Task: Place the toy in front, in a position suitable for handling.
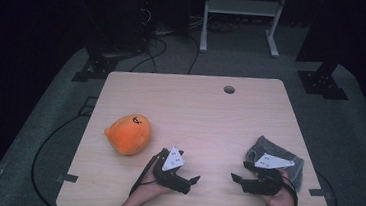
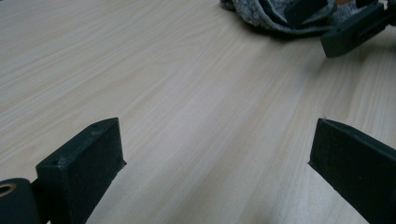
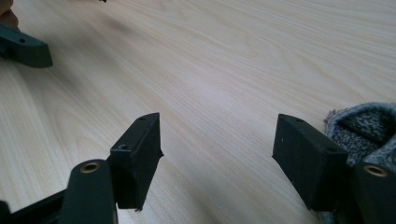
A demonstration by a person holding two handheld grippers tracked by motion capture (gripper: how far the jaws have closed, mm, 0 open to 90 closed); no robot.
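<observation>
Grey knit cloth (image 1: 276, 159) lies at the worktop's (image 1: 195, 109) right edge near the front corner, just beside and behind the right gripper (image 1: 240, 171), outside its jaws, which stand open over bare wood. Left gripper (image 1: 192, 180) near the front edge is open too, nothing between its jaws. Orange plush toy (image 1: 128, 134) sits toward the left edge.

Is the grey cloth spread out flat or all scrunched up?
Scrunched up. The grey cloth lies bunched in a lumpy heap on the table, with folds and a hollow showing in the right gripper view, beside the right gripper.
</observation>
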